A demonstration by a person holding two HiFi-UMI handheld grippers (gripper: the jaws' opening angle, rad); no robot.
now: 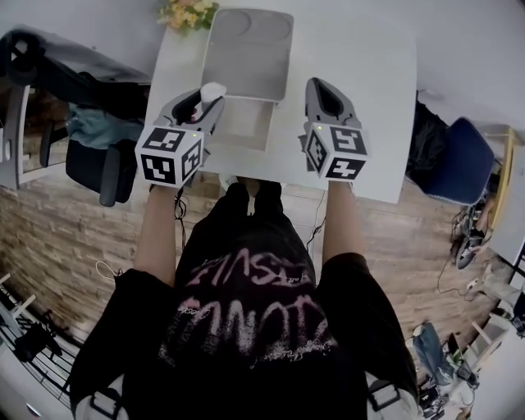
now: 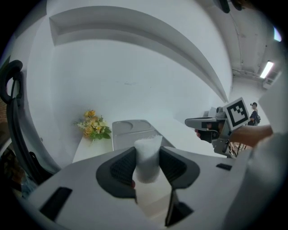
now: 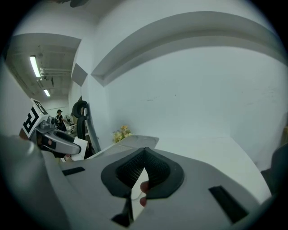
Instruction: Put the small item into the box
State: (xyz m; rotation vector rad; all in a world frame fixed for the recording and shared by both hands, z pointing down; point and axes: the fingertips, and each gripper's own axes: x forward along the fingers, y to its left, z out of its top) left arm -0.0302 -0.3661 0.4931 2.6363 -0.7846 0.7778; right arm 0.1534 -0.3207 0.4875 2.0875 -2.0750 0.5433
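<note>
The small item (image 2: 147,158) is a white, soft-looking roll, and my left gripper (image 2: 148,165) is shut on it, one pad on each side. In the head view the small item (image 1: 212,92) sticks up from the left gripper (image 1: 208,102) at the left edge of the open box (image 1: 244,130). The box is shallow and pale grey, and its lid (image 1: 249,51) lies folded back toward the wall. My right gripper (image 1: 323,89) hovers just right of the box. In its own view the right gripper (image 3: 144,158) is shut with nothing between its pads.
A bunch of yellow flowers (image 1: 189,12) lies at the white table's (image 1: 369,90) far left corner. A dark office chair (image 1: 57,70) stands left of the table and a blue chair (image 1: 461,162) to its right. A white wall runs behind the table.
</note>
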